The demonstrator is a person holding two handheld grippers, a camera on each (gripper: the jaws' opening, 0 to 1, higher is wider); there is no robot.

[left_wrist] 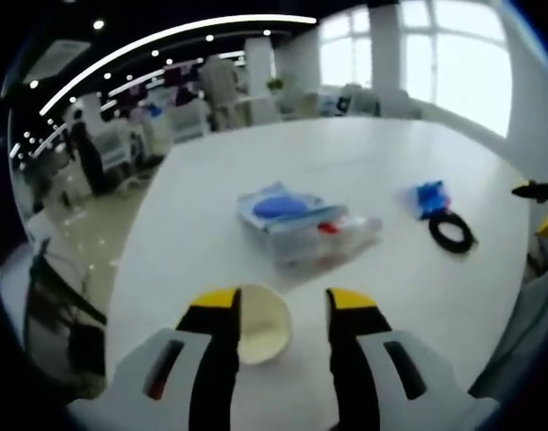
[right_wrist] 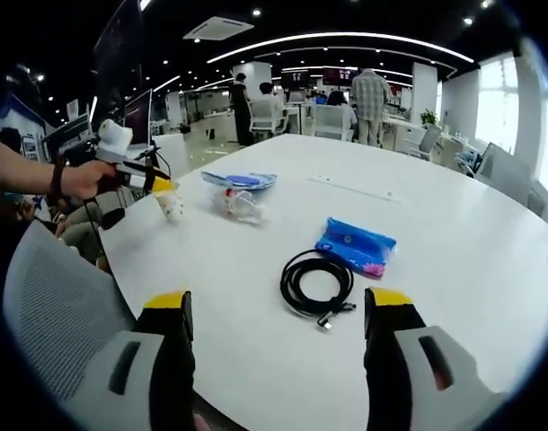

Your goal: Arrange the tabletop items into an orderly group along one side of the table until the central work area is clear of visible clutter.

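On the white round table (left_wrist: 364,153) lie a clear plastic bag with a blue item and a red bit inside (left_wrist: 301,220) (right_wrist: 238,193), a blue packet (left_wrist: 428,197) (right_wrist: 355,244) and a coiled black cable (left_wrist: 451,232) (right_wrist: 314,285). My left gripper (left_wrist: 283,301) is open, and a cream paper cup (left_wrist: 260,323) stands between its jaws, against the left one. In the right gripper view that left gripper (right_wrist: 162,186) hovers at the table's left edge over the cup (right_wrist: 171,206), held by a hand (right_wrist: 76,180). My right gripper (right_wrist: 280,299) is open, just short of the cable.
A grey mesh chair back (right_wrist: 49,305) stands close at the near left of the table. Desks, chairs and people (right_wrist: 373,94) fill the office beyond. The far half of the table (right_wrist: 436,180) is bare.
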